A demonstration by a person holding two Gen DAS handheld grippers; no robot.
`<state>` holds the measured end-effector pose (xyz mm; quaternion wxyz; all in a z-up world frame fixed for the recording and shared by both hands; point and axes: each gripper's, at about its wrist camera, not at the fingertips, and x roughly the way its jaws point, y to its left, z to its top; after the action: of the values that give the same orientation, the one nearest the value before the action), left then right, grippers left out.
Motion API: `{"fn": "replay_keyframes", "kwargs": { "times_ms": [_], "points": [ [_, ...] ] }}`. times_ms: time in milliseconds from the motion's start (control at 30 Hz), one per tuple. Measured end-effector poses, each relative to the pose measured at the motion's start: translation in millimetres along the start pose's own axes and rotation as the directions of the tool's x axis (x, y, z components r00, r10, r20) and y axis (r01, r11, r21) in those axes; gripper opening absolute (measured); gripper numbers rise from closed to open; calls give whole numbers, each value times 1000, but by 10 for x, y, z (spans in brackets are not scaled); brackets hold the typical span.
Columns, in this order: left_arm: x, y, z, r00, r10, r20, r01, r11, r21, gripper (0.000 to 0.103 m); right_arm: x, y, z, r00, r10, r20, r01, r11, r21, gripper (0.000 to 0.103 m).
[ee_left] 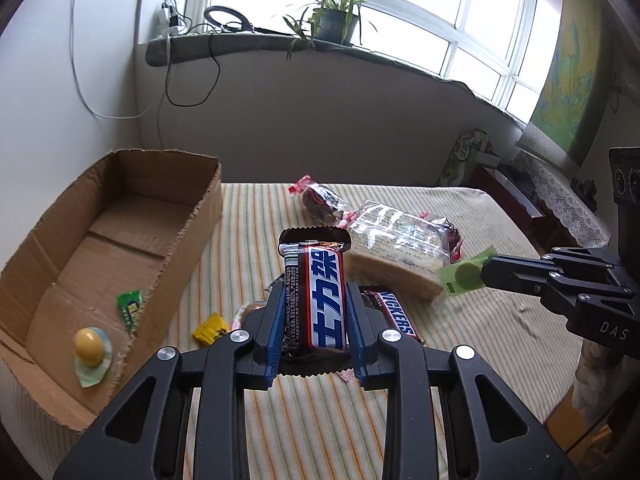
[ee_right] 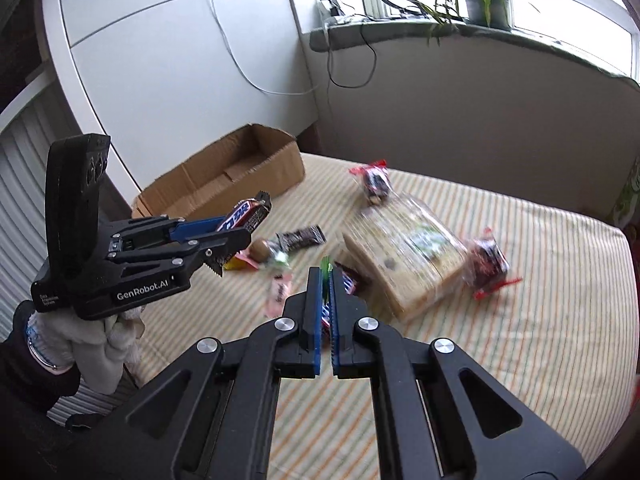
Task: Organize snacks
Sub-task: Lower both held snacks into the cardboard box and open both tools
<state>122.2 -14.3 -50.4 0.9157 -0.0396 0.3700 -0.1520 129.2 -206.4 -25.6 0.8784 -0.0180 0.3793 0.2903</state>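
My left gripper point(ee_left: 316, 300) is shut on a Snickers bar point(ee_left: 320, 296) and holds it above the striped table; it also shows in the right wrist view point(ee_right: 236, 236) with the bar point(ee_right: 244, 214). My right gripper point(ee_right: 326, 280) is shut on a small green candy packet point(ee_right: 326, 276), also seen in the left wrist view point(ee_left: 466, 274). The open cardboard box point(ee_left: 192, 216) stands at the left with a yellow jelly cup point(ee_left: 90, 346) and a green packet point(ee_left: 130, 308) inside.
On the table lie another Snickers bar point(ee_left: 394, 312), a large bread pack point(ee_left: 400, 244), a red-tied snack bag point(ee_left: 320, 200), a yellow candy point(ee_left: 210, 328) and more small wrappers point(ee_right: 300, 236). A windowsill with a plant point(ee_left: 336, 20) runs behind.
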Motion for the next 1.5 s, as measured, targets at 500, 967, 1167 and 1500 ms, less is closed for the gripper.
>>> {"fn": "replay_keyframes", "kwargs": {
  "times_ms": [500,967,1167,1500],
  "points": [
    [-370,759,-16,993,102,56,-95,989,-117,26,593,694,680,998,56,4,-55,990,-132,3],
    [-554,1407,-133,977,208,52,-193,958,-212,26,1245,1275,1059,996,78,-44,-85,973,-215,3],
    [-588,1603,-205,971,237,40,-221,945,-242,26,1494,1374,1106,995,63,-75,-78,971,-225,3],
    [-582,1685,-251,968,247,35,-229,937,-264,27,1680,1441,1098,991,61,-119,-87,971,-223,6]
  ]
}}
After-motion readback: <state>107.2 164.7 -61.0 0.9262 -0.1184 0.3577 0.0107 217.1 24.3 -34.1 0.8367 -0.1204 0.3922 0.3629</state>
